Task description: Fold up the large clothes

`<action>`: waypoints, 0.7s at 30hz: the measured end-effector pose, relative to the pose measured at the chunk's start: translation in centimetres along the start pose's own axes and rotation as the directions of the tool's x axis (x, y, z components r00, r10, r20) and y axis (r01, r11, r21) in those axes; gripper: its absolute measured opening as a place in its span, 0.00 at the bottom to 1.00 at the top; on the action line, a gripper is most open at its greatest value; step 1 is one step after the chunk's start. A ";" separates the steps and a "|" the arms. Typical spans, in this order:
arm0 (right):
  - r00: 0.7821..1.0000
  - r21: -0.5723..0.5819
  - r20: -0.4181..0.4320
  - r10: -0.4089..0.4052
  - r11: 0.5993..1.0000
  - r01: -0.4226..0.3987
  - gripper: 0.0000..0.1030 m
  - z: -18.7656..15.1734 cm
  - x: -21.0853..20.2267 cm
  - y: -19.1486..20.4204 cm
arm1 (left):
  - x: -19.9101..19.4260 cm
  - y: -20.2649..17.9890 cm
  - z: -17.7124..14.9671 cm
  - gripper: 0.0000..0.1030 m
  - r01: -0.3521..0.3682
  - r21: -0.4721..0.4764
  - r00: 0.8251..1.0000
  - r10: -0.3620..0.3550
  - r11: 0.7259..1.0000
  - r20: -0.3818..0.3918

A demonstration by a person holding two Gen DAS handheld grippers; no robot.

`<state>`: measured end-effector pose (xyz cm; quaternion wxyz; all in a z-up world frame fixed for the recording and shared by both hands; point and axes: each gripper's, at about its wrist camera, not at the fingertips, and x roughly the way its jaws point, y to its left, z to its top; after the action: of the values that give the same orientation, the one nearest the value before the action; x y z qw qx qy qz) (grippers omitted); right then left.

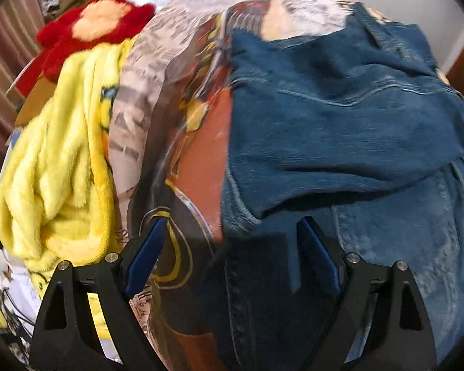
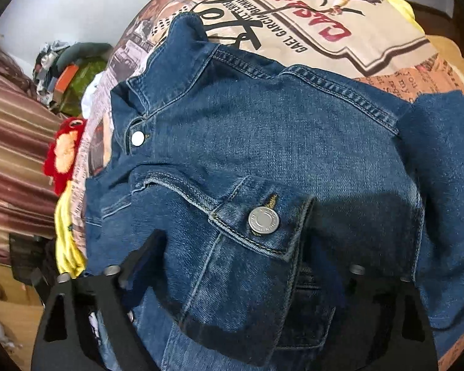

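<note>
A blue denim jacket [image 1: 340,117] lies on a printed bedspread [image 1: 157,71]. My left gripper [image 1: 232,241] is open and empty, its jaws wide apart just above the jacket's left edge. In the right wrist view the jacket [image 2: 263,130] fills the frame, collar at the upper left. A sleeve cuff [image 2: 263,219] with a metal button lies across my right gripper [image 2: 232,262]. Its jaws stand wide apart. The left finger [image 2: 145,253] shows beside the sleeve; the cloth hides the right fingertip. I cannot tell whether it grips any cloth.
A yellow fleece blanket [image 1: 55,170] and a red plush item [image 1: 89,27] lie left of the jacket. A pile of clothes [image 2: 71,71] sits at the far back. Striped fabric [image 2: 12,142] runs along the left. The printed bedspread [image 2: 324,21] extends behind the jacket.
</note>
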<state>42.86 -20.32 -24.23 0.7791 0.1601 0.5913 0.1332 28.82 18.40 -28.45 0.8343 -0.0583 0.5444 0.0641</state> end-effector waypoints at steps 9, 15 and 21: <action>0.993 -0.200 0.115 -0.023 0.979 0.046 0.37 0.1 -4.0 3.5 | 0.2 0.8 1.5 0.85 -0.052 -0.061 0.998 0.054 0.997 0.035; 0.960 -0.374 0.267 -0.090 0.908 0.189 0.37 -1.0 -8.7 6.2 | 0.3 1.2 2.2 0.85 -0.050 -0.052 0.998 0.052 0.997 0.036; 0.949 -0.413 0.237 -0.206 0.863 0.291 0.38 -2.2 -6.9 4.0 | 0.7 0.6 2.2 0.85 -0.070 -0.036 0.997 0.071 0.997 0.039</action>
<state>38.84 -19.19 -17.06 0.8570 -0.0875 0.4861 0.1469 30.99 19.39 -28.20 0.8413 -0.0521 0.5280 0.1040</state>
